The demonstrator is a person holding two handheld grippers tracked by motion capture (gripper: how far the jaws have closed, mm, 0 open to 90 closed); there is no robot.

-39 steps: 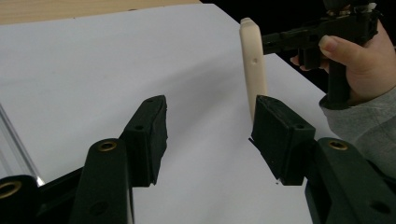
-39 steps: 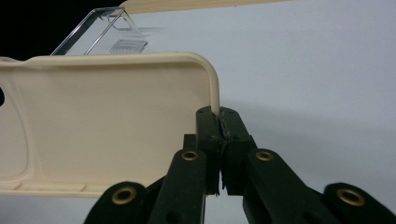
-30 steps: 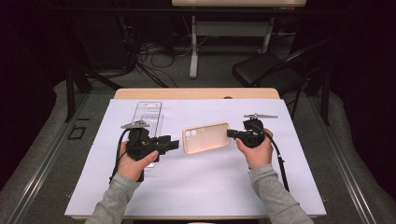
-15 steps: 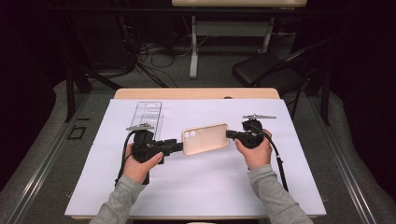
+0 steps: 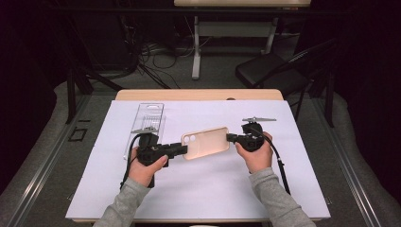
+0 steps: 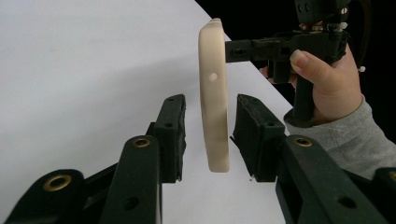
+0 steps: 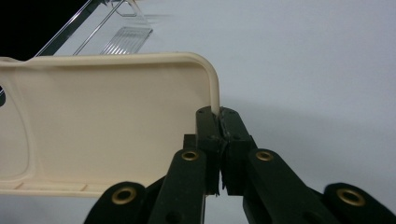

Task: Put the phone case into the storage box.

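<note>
— Can you read any lettering from where you stand?

— No. The cream phone case point(image 5: 206, 142) you hold carries no brand or print on the faces turned to the cameras.

— And the clear plastic tray point(image 5: 146, 122) on the white worktop point(image 5: 198, 189)?

— It has ribs, but no label or number you could make out. Nothing is legible anywhere.

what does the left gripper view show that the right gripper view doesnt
Left gripper view: the left gripper open, its jaws on either side of the phone case edge with gaps on both sides, plus the person's right hand holding the right gripper on the case's far end.

Right gripper view: the right gripper's jaws shut on the case rim, the case's hollow inside, and a clear plastic tray behind it.

Both: the beige case and the white table cover.
</note>
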